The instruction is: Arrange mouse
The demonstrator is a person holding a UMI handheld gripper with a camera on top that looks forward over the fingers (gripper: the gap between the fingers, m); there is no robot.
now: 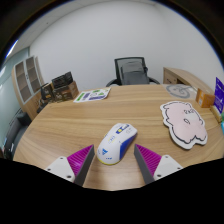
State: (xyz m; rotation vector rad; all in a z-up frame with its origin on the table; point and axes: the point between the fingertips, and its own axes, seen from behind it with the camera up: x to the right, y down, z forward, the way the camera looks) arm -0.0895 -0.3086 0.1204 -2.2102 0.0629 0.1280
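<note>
A white mouse with blue trim (117, 141) lies on the round wooden table (70, 120), just ahead of my fingers and partly between their tips. My gripper (113, 158) is open, its purple pads (80, 160) standing wide on either side with a gap to the mouse on each side. To the right lies a pink pig-shaped mouse pad (185, 121), apart from the mouse.
A black office chair (132, 71) stands behind the table's far edge. Papers (92, 95) lie at the far left of the table. Shelves (40, 90) line the left wall. A cabinet with boxes (205, 95) stands at the right.
</note>
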